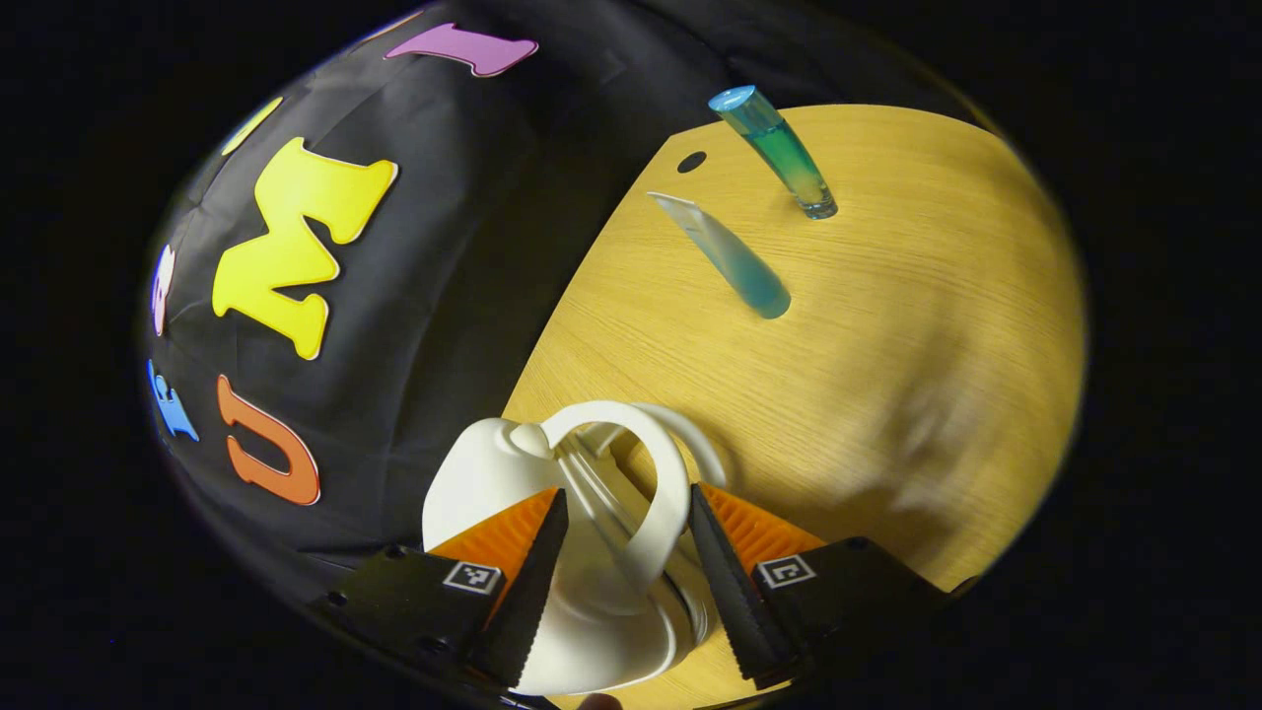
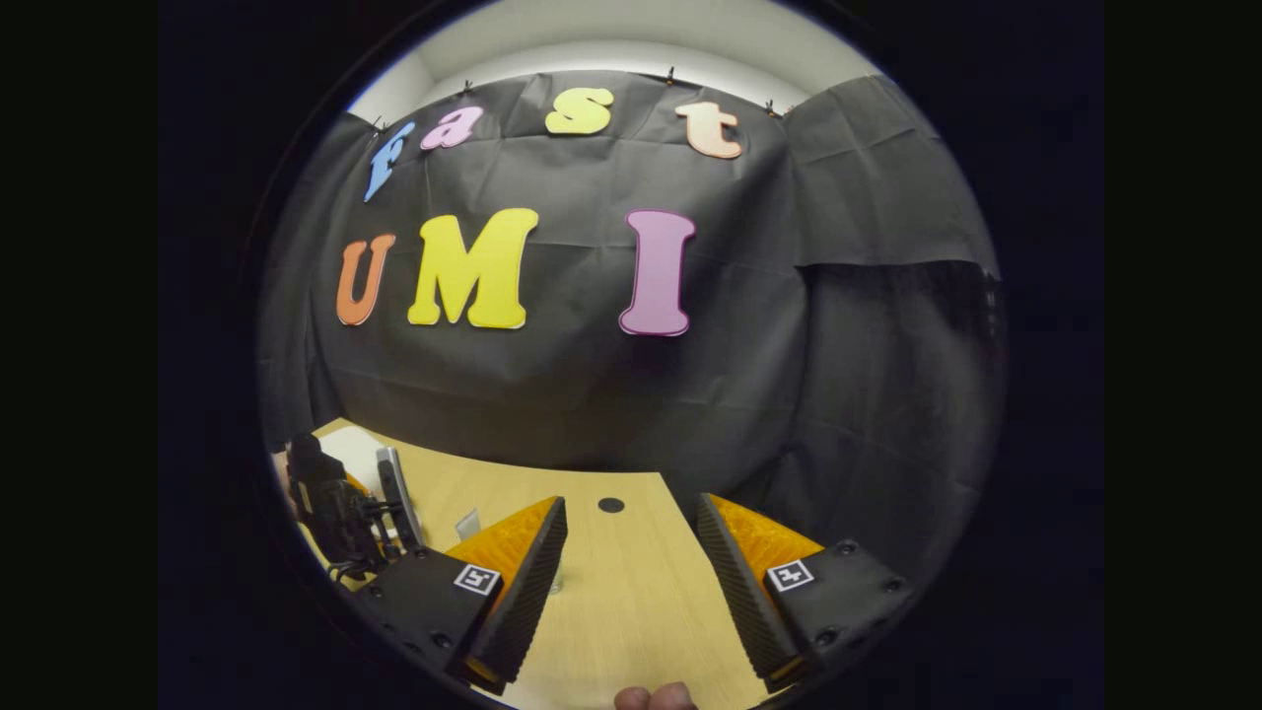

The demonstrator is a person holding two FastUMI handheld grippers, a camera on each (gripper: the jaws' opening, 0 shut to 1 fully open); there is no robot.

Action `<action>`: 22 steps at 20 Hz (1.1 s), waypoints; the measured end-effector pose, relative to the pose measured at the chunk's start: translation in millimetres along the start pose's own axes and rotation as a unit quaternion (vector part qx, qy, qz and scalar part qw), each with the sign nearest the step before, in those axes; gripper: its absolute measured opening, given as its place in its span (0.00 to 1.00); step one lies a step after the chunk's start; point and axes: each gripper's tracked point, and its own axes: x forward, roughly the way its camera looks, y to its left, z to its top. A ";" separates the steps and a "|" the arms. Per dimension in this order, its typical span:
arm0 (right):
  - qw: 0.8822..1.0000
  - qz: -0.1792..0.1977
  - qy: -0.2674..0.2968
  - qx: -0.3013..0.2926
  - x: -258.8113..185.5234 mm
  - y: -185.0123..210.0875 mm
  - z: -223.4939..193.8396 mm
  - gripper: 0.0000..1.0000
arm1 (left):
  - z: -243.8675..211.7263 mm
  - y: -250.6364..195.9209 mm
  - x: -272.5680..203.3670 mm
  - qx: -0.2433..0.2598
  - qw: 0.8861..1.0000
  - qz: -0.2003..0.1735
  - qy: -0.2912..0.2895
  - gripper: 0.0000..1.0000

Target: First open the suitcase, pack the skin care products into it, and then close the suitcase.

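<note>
Suitcase [image 1: 552,552] handle between left tool [image 1: 628,552]

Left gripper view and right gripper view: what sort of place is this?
Likely a staged recording booth, not a home: black cloth wall, a bare wooden table, and two skin care tubes set out as props.

- Left gripper [image 1: 628,537]: 2 wedge-shaped fingers with sawtooth inner edges and ribbed faces, set on dark blocks.
- Each block carries 1 small square black-and-white marker and round screws.
- Right gripper [image 2: 631,542]: same build, 2 ridged wedge fingers, 2 markers, screws.
- In the right gripper view, the other gripper's dark body trails thin cables.
</note>
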 end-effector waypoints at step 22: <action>0.998 0.027 0.044 0.037 -6.1 27.2 -15.0 0.79 | 7.6 17.1 -4.3 -0.007 1.000 0.004 0.001 0.03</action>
